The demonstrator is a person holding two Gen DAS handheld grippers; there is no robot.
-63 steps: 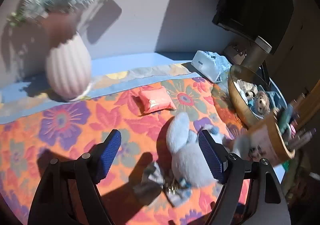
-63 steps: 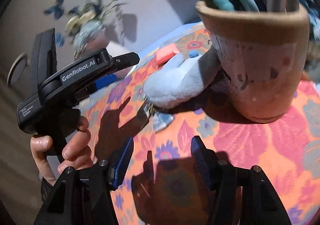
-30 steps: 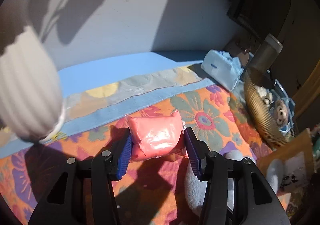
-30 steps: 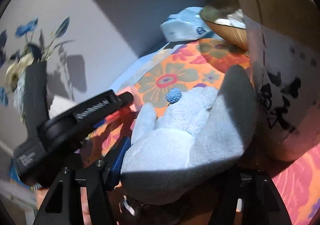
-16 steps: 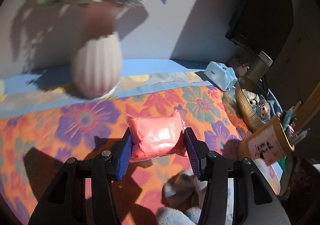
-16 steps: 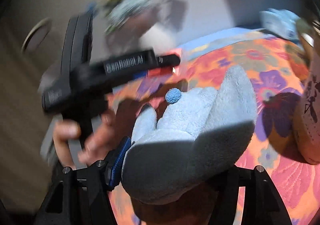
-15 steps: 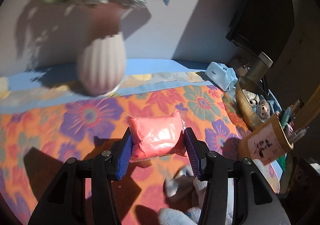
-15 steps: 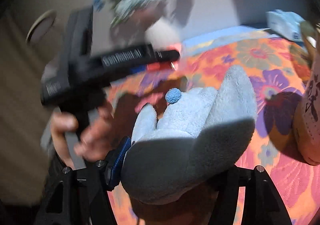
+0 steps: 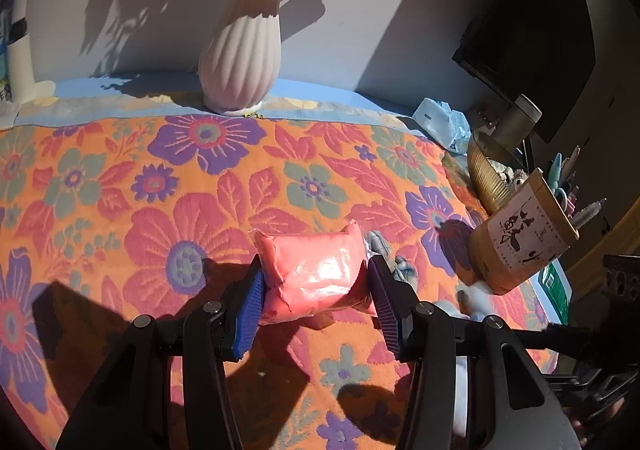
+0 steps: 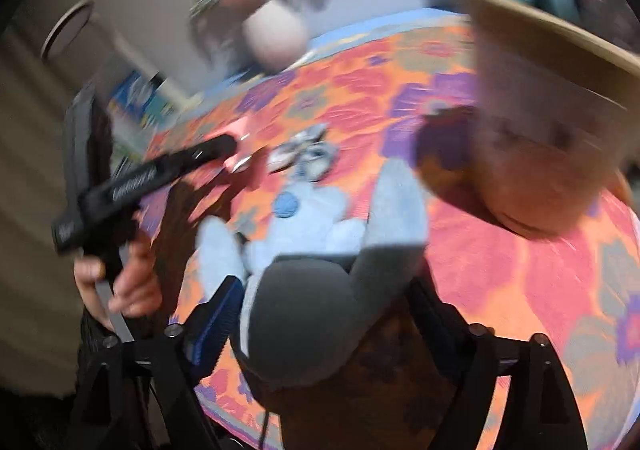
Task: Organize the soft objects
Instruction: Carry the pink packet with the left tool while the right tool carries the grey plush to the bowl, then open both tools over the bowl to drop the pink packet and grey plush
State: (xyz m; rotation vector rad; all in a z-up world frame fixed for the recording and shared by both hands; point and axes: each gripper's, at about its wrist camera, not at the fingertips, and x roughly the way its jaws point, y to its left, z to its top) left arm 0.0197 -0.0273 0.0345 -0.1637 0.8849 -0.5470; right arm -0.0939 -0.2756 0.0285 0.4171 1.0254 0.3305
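A pink squishy pouch (image 9: 314, 270) hangs just above the floral cloth (image 9: 160, 185), and my left gripper (image 9: 316, 300) is shut on it with a blue pad against each end. In the right wrist view a grey-blue plush bunny (image 10: 316, 290) with a blue nose lies between the fingers of my right gripper (image 10: 320, 314). Those jaws are opening, and the left pad (image 10: 218, 316) stands slightly off the fur. The right pad is hidden behind the plush. A checked bow (image 10: 308, 153) lies just beyond the bunny. A hand (image 10: 124, 282) holds the left gripper (image 10: 224, 145) at the left.
A ribbed pink vase (image 9: 240, 61) of flowers stands at the back wall. On the right are a brown pen cup (image 9: 520, 246), a golden bowl (image 9: 484, 177) with small toys, a tissue pack (image 9: 440, 121) and a dark monitor (image 9: 532, 29). The cup (image 10: 552, 121) looms close to the right gripper.
The left gripper has drawn back from the vase with the pouch still in it. The right gripper's jaws have widened, and the bunny has sunk and tipped away between them.
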